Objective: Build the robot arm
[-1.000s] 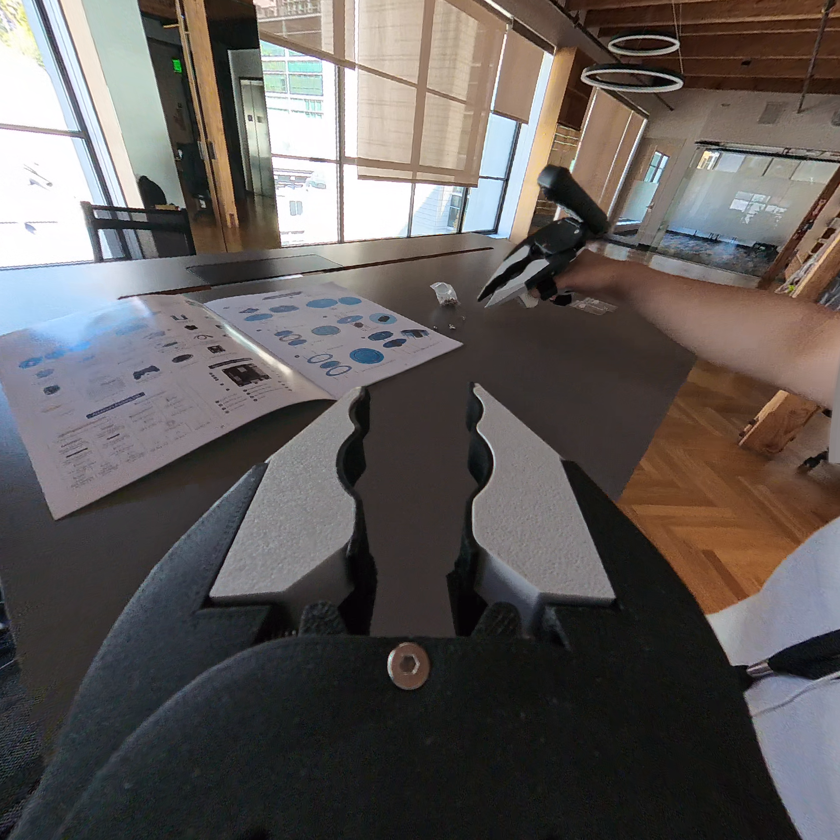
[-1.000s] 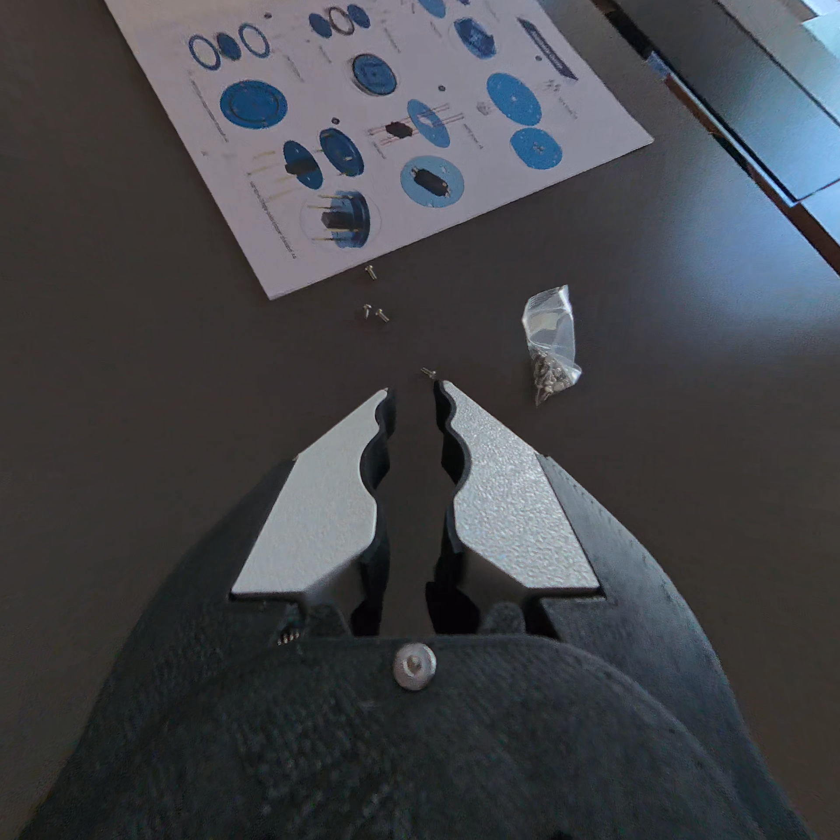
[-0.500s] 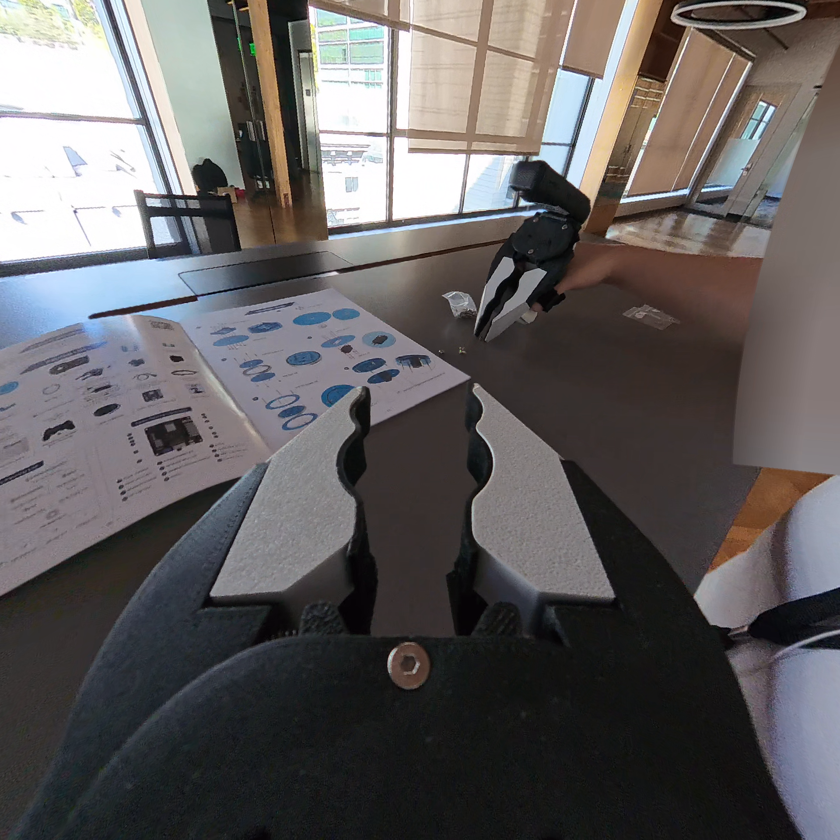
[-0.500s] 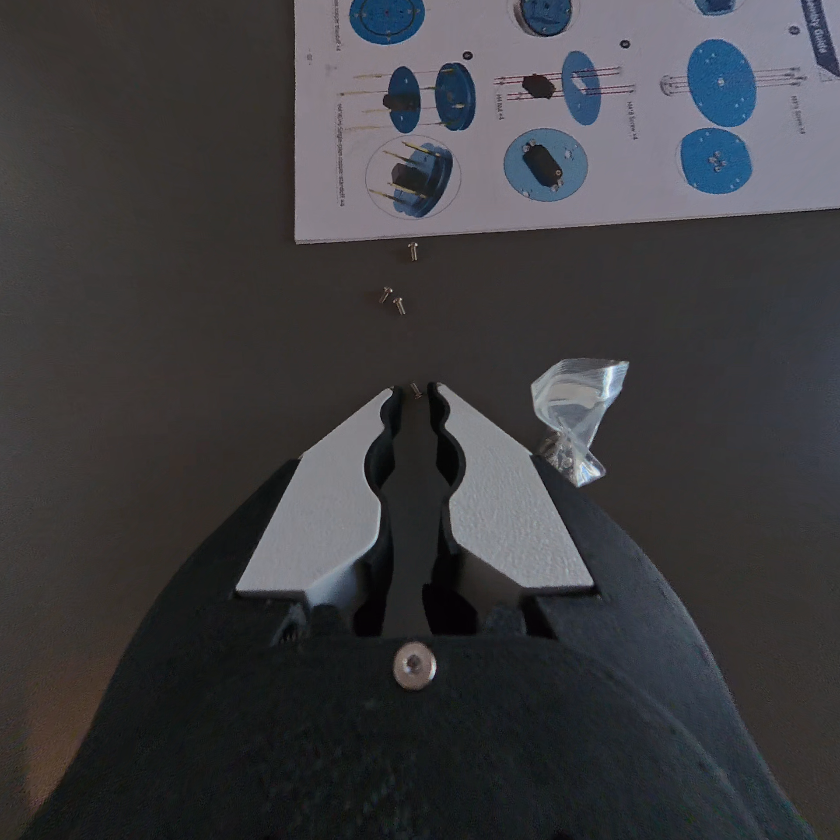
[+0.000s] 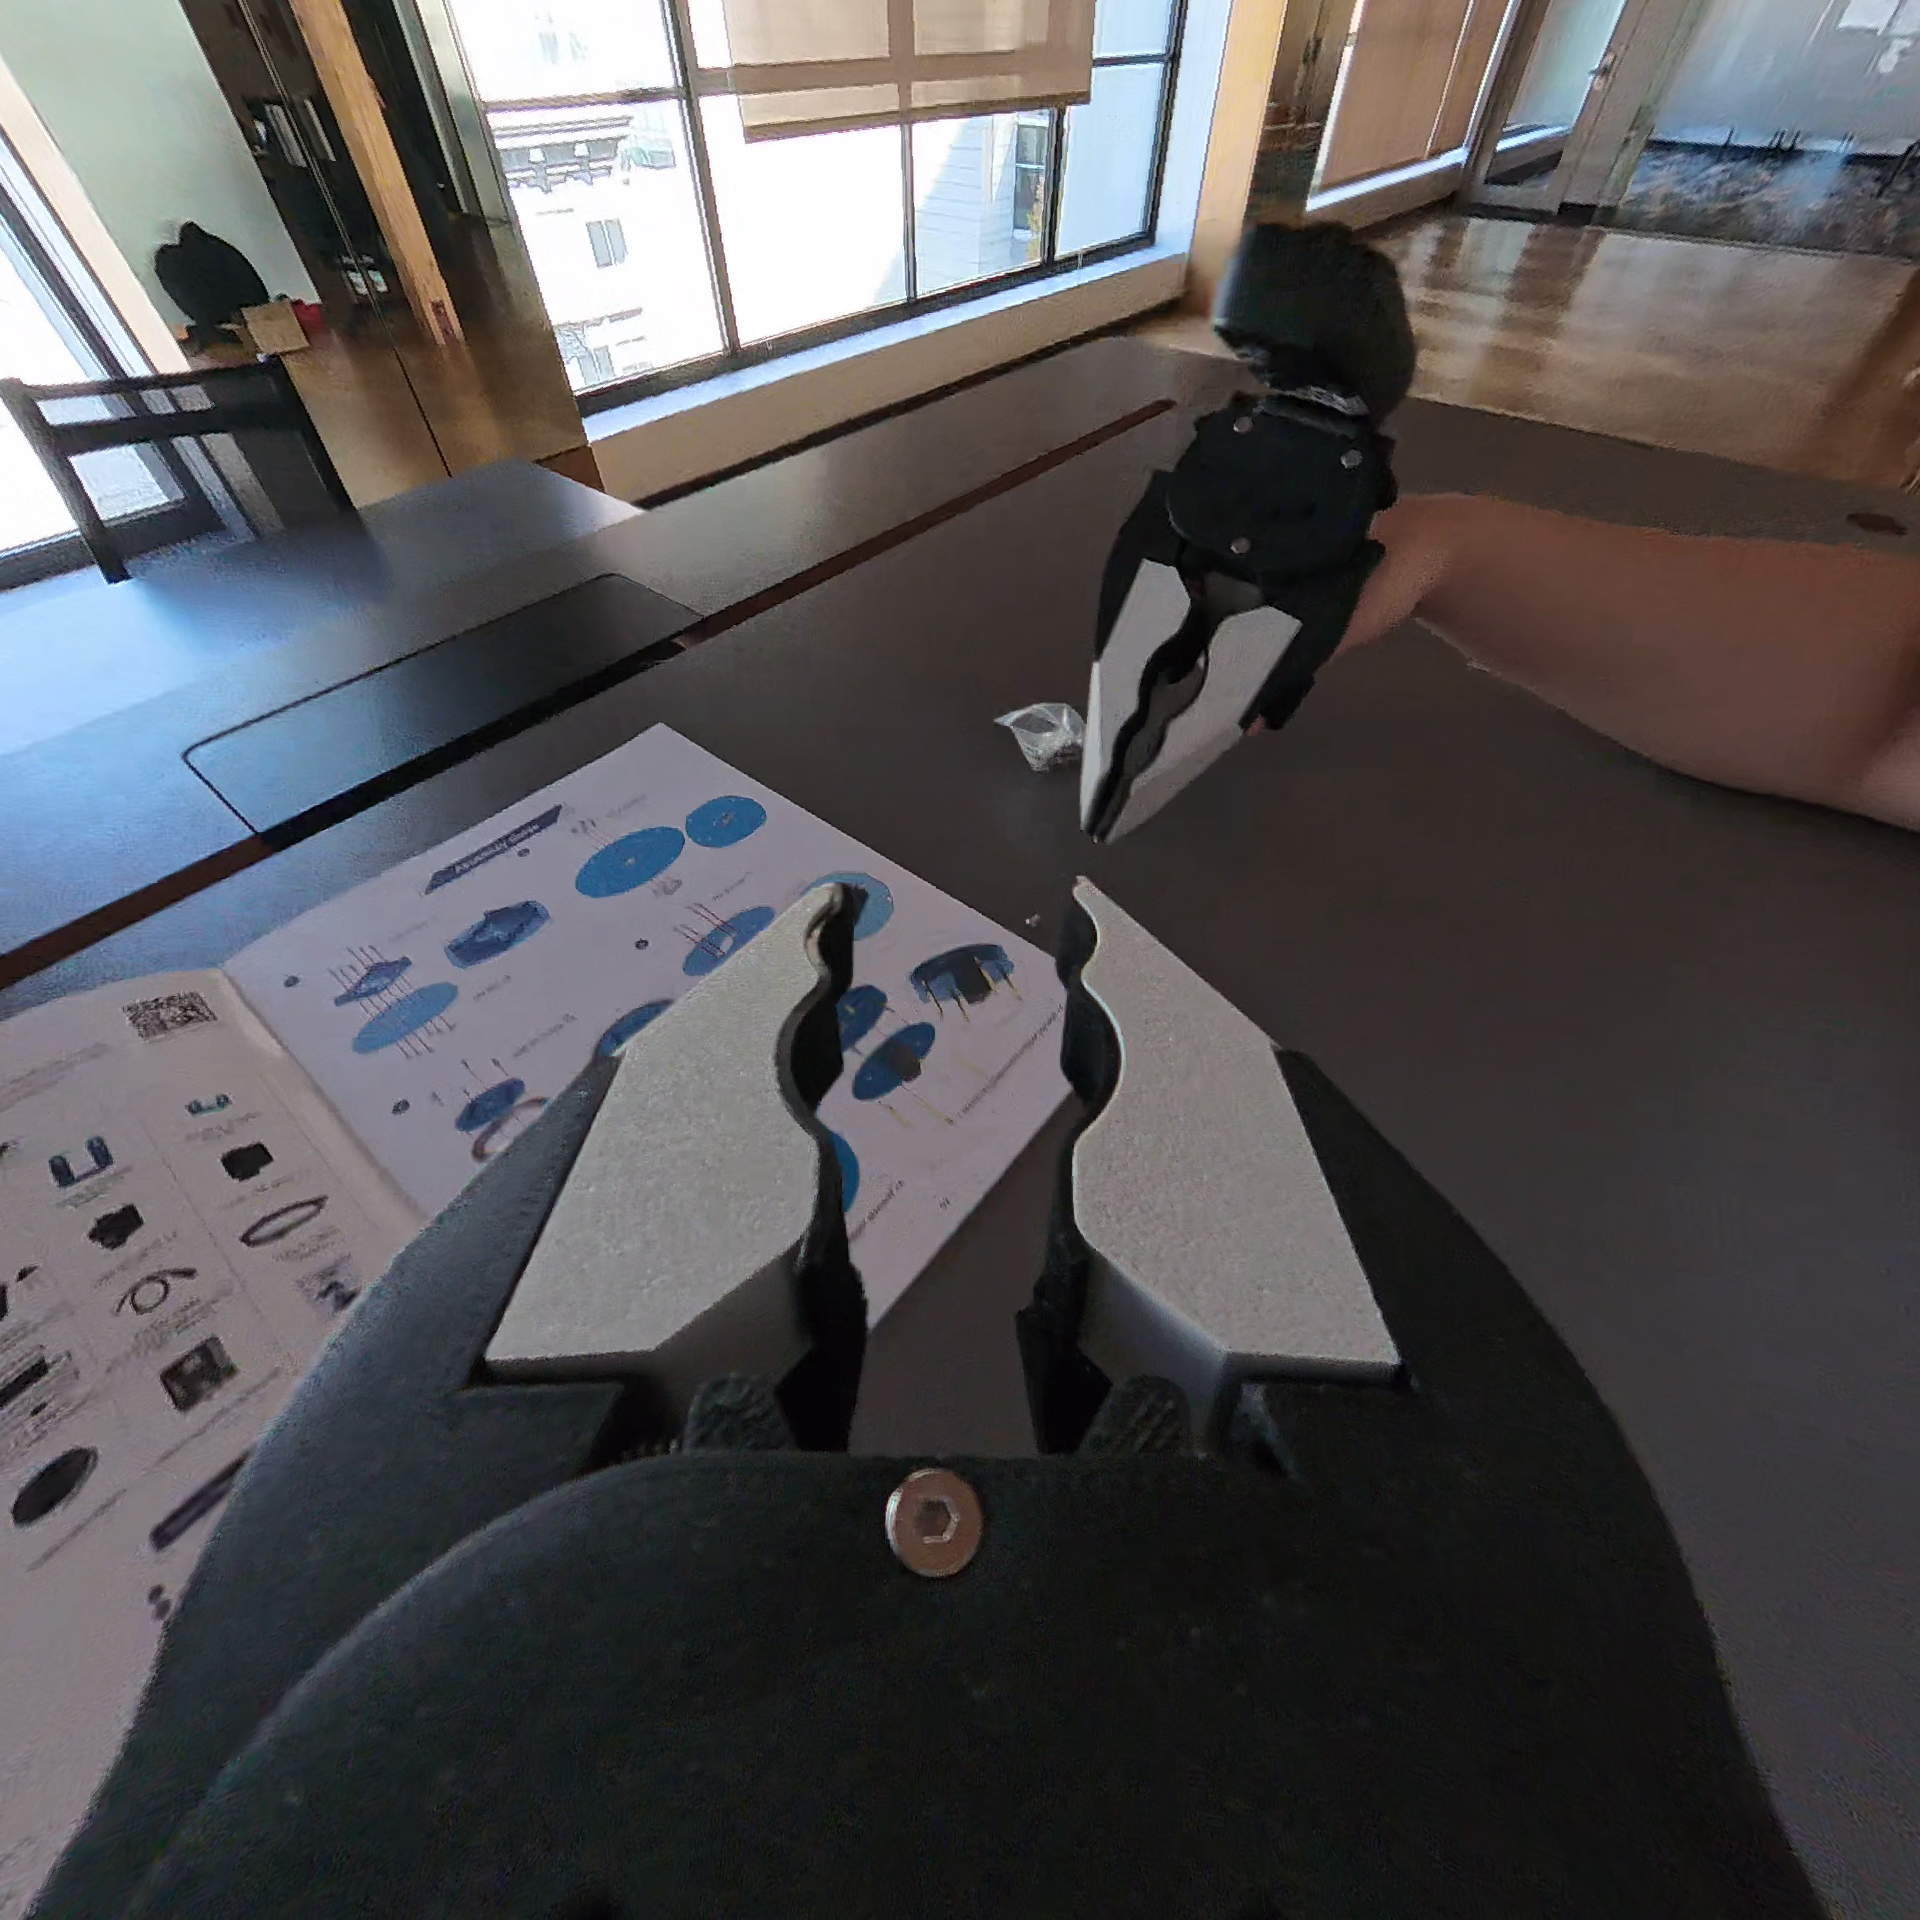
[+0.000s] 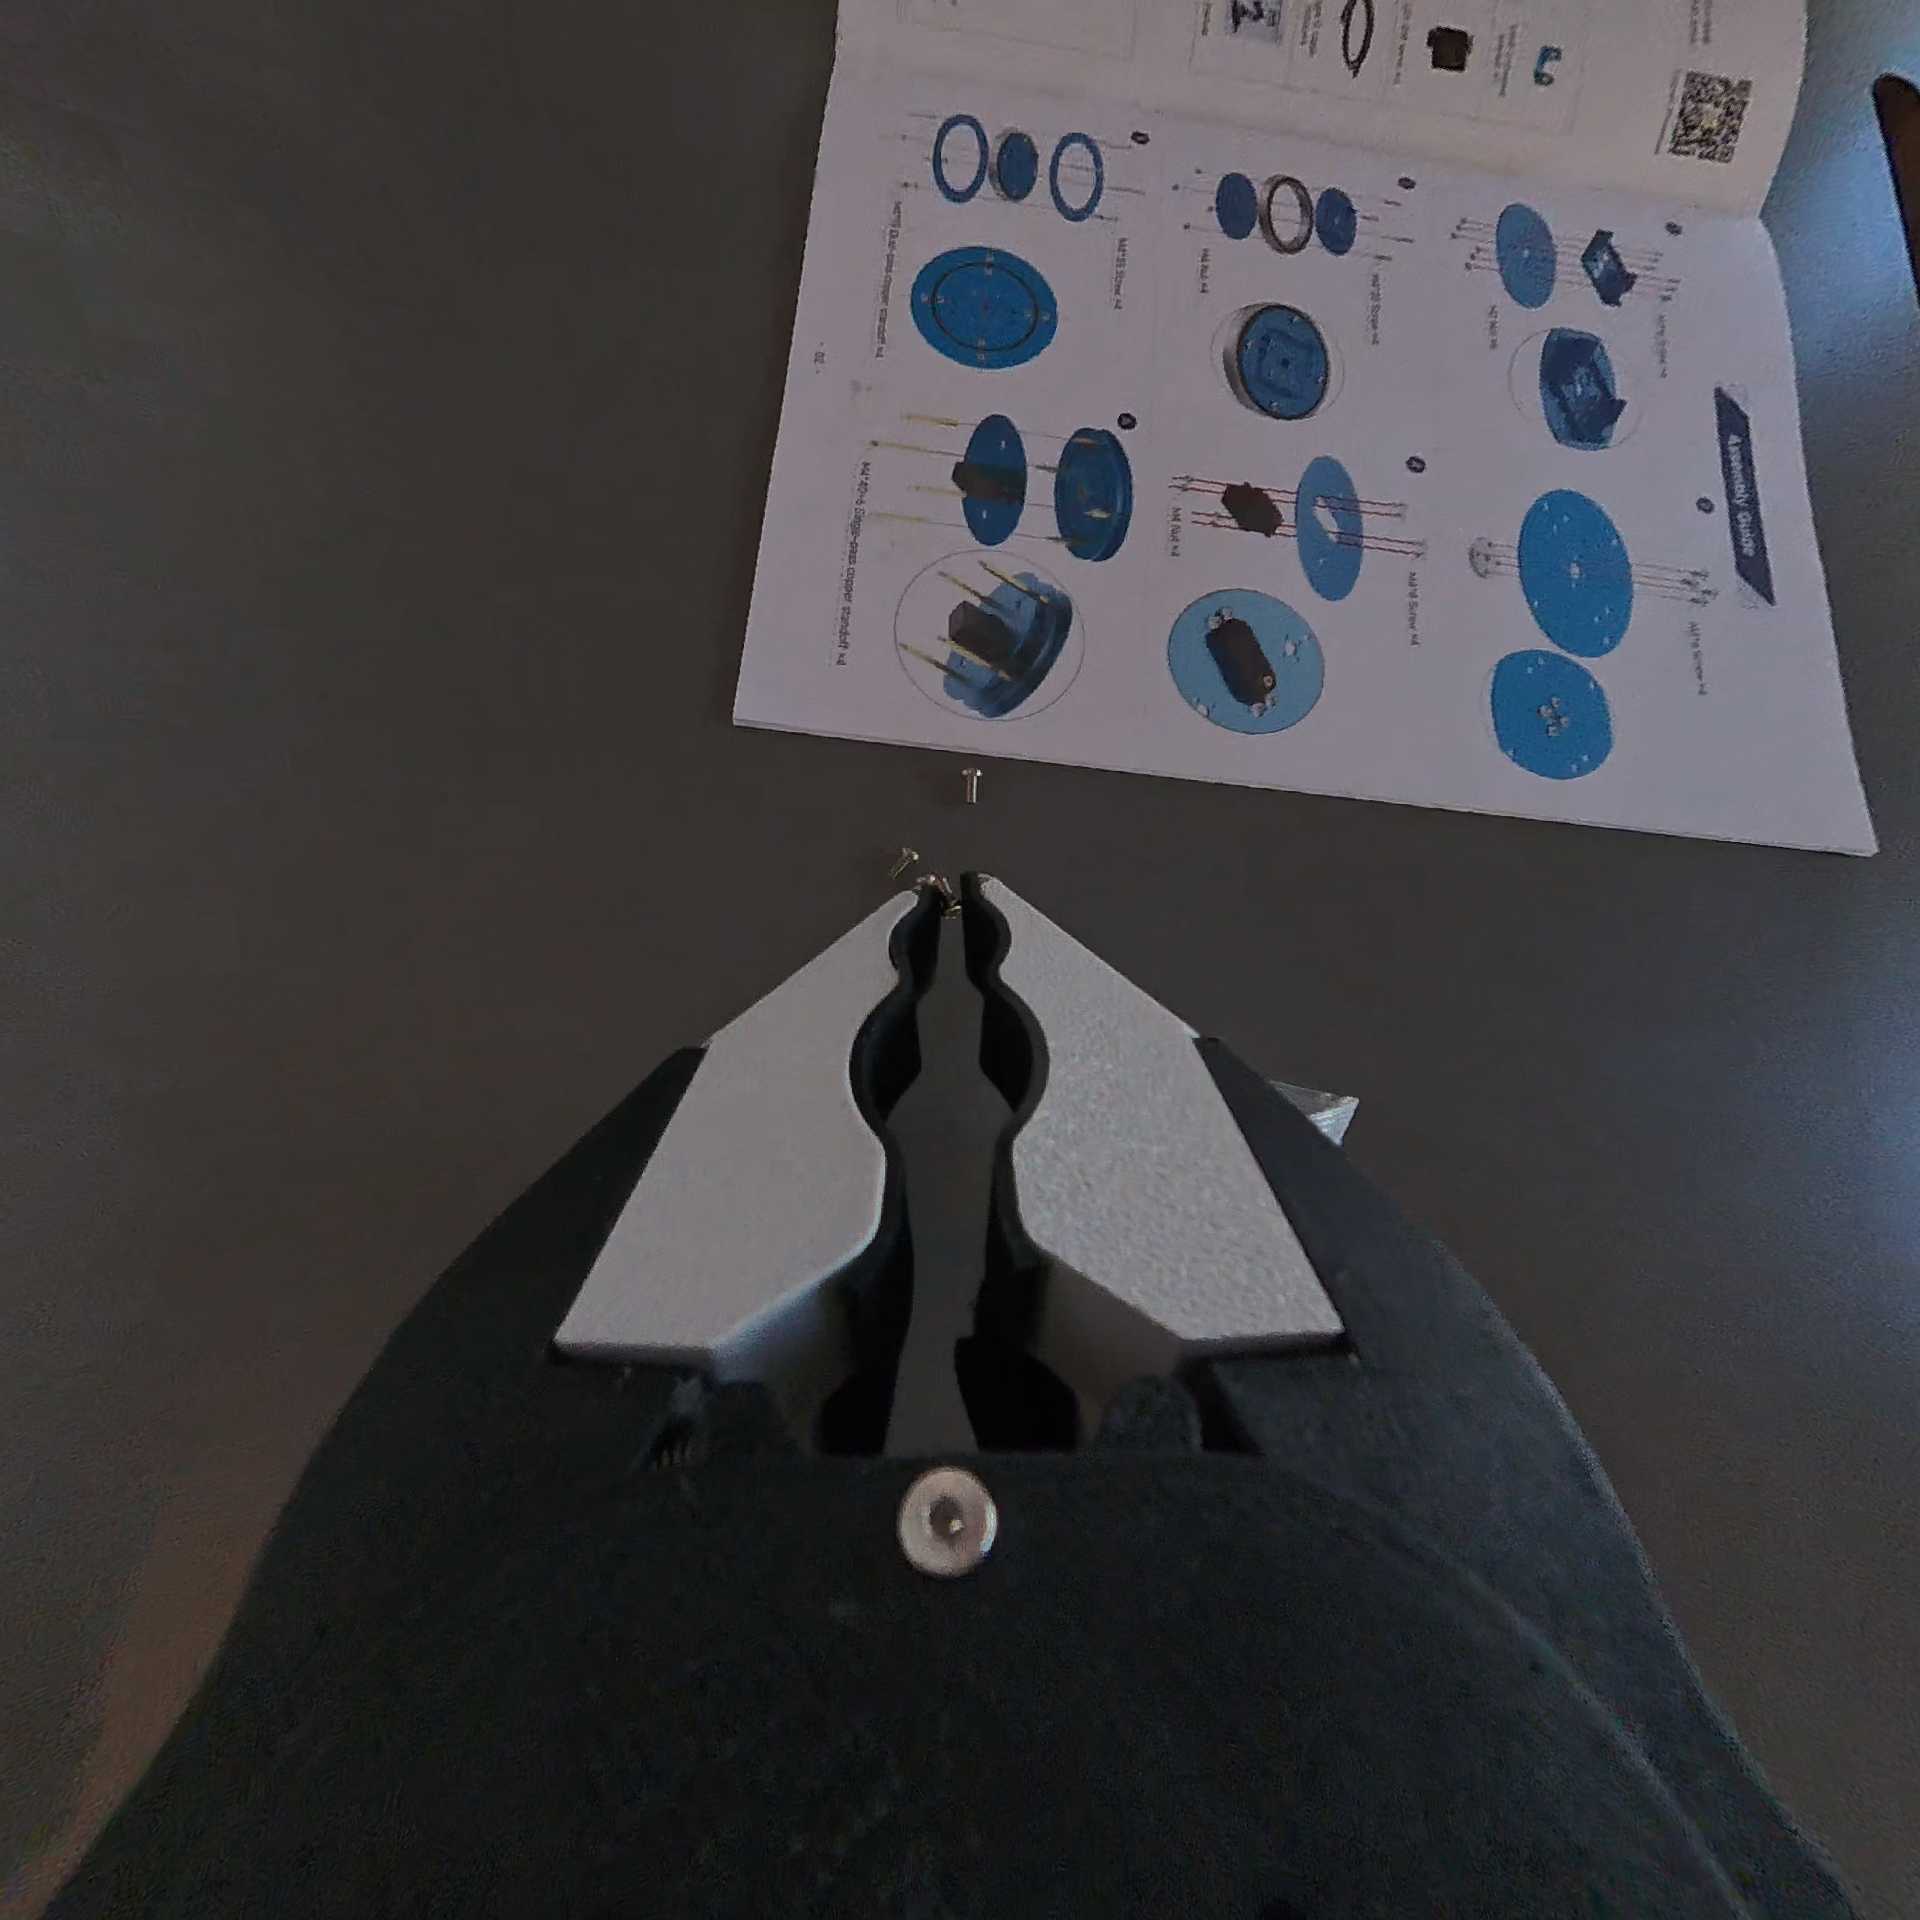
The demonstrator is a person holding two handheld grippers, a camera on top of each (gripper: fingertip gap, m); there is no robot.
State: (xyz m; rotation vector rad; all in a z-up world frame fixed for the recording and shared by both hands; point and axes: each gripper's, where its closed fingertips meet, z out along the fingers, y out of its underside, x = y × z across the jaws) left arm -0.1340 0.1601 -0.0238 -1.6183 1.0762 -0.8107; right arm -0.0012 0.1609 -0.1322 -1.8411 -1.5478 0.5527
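Several tiny silver screws point(image 6: 971, 787) lie on the dark table point(image 6: 364, 623) just off the edge of an open white booklet with blue diagrams point(image 6: 1299, 416). My right gripper point(image 6: 948, 891) is closed to a thin slit with a small screw point(image 6: 951, 904) pinched at its tips; two loose screws point(image 6: 912, 858) lie right beside it. It also shows in the left wrist view point(image 5: 1101, 826), tips pointing down near the table. My left gripper point(image 5: 951, 899) is open and empty, hovering over the booklet's corner point(image 5: 987, 1122), a short way from the right gripper.
A small clear plastic bag of screws point(image 5: 1039, 727) lies behind the right gripper, and is mostly hidden in the right wrist view point(image 6: 1325, 1107). A person's forearm point(image 5: 1662, 665) reaches in from the right. A chair point(image 5: 156, 457) and windows stand beyond the table's far edge. Across from one pair of fingers to the other is roughly 20 centimetres.
My right gripper went from slightly open to closed around a screw and shifted toward the loose screws by the booklet. My left gripper moved forward, closer to the booklet corner and the right gripper.
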